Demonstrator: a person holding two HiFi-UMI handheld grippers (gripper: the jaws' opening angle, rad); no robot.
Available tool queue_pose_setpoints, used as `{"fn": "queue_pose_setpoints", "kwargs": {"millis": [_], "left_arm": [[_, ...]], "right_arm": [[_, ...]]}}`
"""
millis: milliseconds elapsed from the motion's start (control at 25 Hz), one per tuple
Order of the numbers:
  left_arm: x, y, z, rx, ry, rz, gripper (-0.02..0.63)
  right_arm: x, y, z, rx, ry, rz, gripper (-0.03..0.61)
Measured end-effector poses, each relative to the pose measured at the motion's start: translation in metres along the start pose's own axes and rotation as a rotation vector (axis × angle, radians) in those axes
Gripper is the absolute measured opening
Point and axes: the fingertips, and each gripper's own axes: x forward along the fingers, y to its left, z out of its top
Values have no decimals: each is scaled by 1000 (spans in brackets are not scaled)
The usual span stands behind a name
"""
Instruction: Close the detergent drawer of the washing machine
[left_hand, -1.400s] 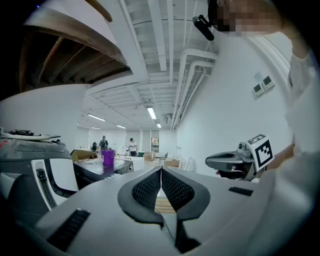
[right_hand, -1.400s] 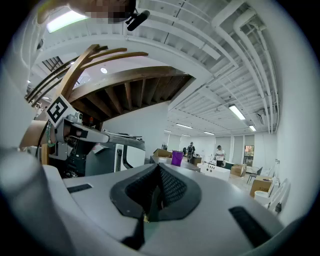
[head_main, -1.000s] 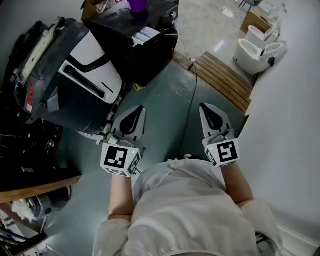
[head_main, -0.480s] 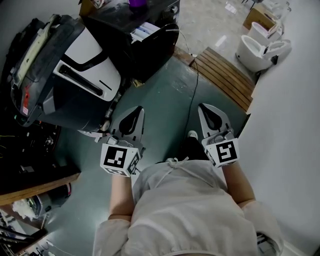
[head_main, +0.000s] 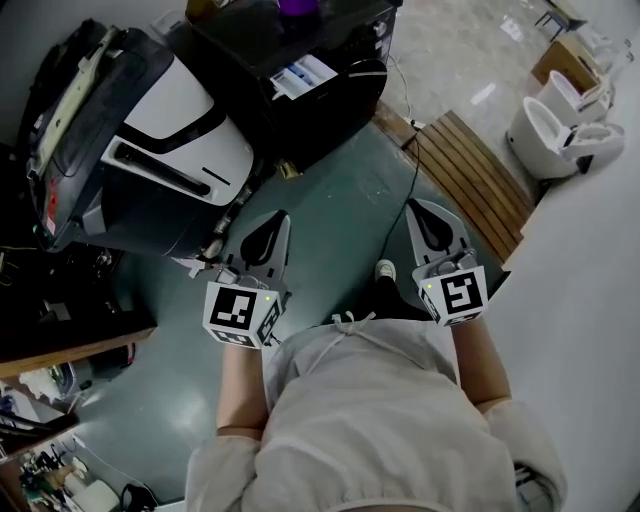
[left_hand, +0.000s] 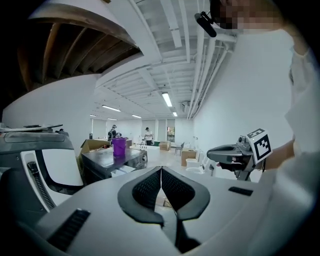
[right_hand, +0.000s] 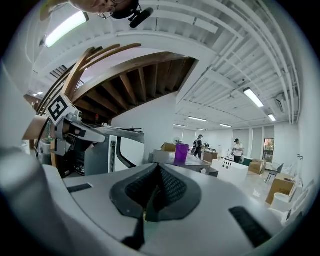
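Note:
A black washing machine (head_main: 320, 50) stands at the top of the head view with a purple cup (head_main: 297, 5) on it. Its detergent drawer (head_main: 305, 75) sticks out, white and blue inside. My left gripper (head_main: 277, 218) is shut and empty, held over the green floor well short of the machine. My right gripper (head_main: 415, 207) is shut and empty too, level with the left one. In the left gripper view the shut left gripper (left_hand: 161, 169) points past the machine (left_hand: 112, 161). The right gripper view has the shut right gripper (right_hand: 159, 166) below the cup (right_hand: 181, 152).
A large white-and-dark appliance (head_main: 150, 150) lies tilted at the left, with cluttered dark shelving (head_main: 60, 300) below it. A wooden slat platform (head_main: 480, 180), white toilets (head_main: 565, 130) and a white wall (head_main: 600, 300) are at the right. A cable (head_main: 405, 190) crosses the floor.
The view has swung so the black machine sits more centred and nearer. A shoe has come into sight between the grippers. Both grippers stay shut, side by side.

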Motion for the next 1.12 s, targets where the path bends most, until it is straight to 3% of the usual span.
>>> {"fn": "queue_pose_setpoints", "kwargs": {"millis": [280,520,800,1120], "left_arm": [[117,-7,10,-43,29,112,20],[185,-13,17,-38,59,148,20],[232,35,-6,-128,92,259,20],[284,114,-45,-161,127,359,20]], "right_arm": [[65,-107,-18,-5,36,121,5],[116,-164,-31,16,88,187,5],[189,-196,-46,-27,75,250,6],[286,-186,-66,-19,123,342,6]]}}
